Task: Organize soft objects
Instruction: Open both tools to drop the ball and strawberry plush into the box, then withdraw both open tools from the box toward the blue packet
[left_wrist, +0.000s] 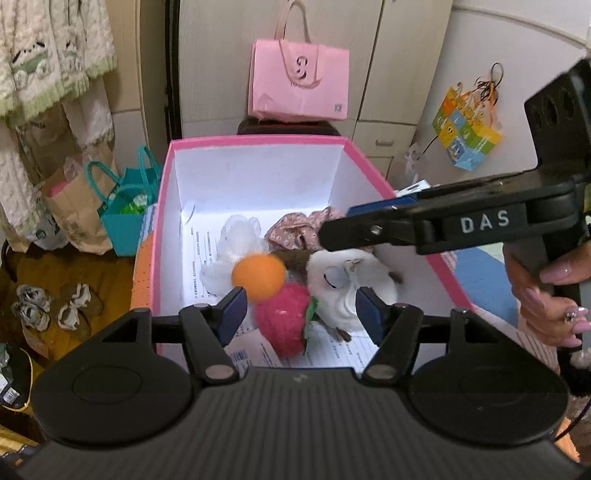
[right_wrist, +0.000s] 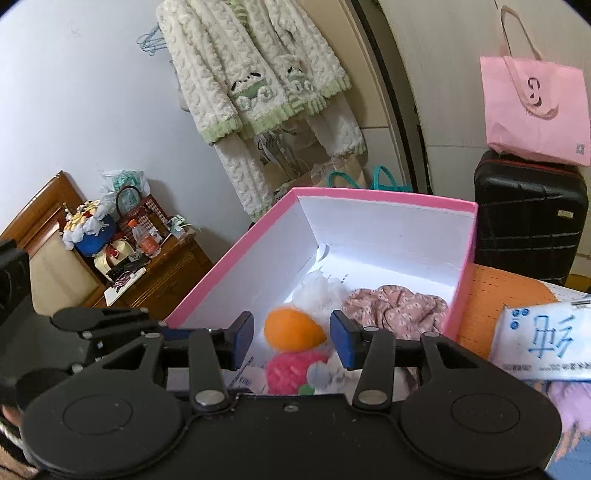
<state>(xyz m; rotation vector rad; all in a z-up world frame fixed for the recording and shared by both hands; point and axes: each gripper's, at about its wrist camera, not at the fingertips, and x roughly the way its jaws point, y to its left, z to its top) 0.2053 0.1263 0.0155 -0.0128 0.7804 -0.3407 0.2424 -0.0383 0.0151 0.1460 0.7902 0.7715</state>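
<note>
A pink box (left_wrist: 164, 206) with a white inside holds the soft things: an orange ball (left_wrist: 258, 276), a red plush strawberry (left_wrist: 282, 320), a white plush toy (left_wrist: 349, 284), a white fluffy piece (left_wrist: 238, 236) and a pink floral scrunchie (left_wrist: 295, 230). My left gripper (left_wrist: 301, 314) is open and empty, above the box's near end, over the strawberry. My right gripper (right_wrist: 291, 341) is open and empty, above the orange ball (right_wrist: 293, 328) and strawberry (right_wrist: 291, 371). The right gripper also shows in the left wrist view (left_wrist: 328, 232), reaching in over the box (right_wrist: 369, 195) from the right.
A pink paper bag (left_wrist: 299, 81) sits on a black suitcase (right_wrist: 528, 218) behind the box. Teal bags (left_wrist: 127, 210) and slippers (left_wrist: 51, 306) lie left of it on the floor. A tissue pack (right_wrist: 543, 339) lies right of the box. A wooden cabinet (right_wrist: 159, 273) stands at the left.
</note>
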